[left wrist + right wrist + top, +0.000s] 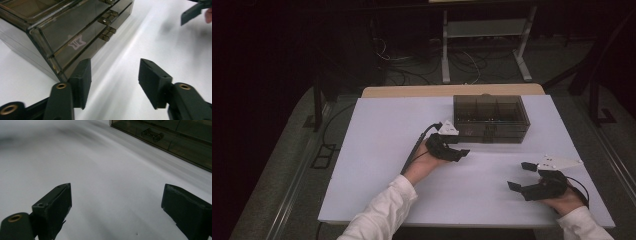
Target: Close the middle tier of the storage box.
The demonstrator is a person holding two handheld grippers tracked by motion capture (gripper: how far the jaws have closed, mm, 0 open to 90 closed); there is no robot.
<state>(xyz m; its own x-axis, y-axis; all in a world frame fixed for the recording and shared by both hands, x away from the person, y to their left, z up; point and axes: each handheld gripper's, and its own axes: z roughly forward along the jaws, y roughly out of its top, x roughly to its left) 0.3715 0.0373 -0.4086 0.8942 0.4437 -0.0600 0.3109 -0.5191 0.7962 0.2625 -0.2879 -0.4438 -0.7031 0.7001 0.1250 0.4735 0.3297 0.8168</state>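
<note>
High view shows a smoky drawer box (pixel 491 118) standing toward the far edge of the white surface (pixel 377 150). Just beside the box's near left corner, the left hand-held gripper (pixel 460 152) points along the box front, its jaws apart with nothing between them. Well apart from the box, toward the near right corner, the right hand-held gripper (pixel 518 176) rests with jaws wide apart, empty.

A pale star-shaped emblem (pixel 76 43) with a few vertical strokes inside it stands on the front of the smoky translucent plastic drawer box (pixel 45 27); no letters are legible.
</note>
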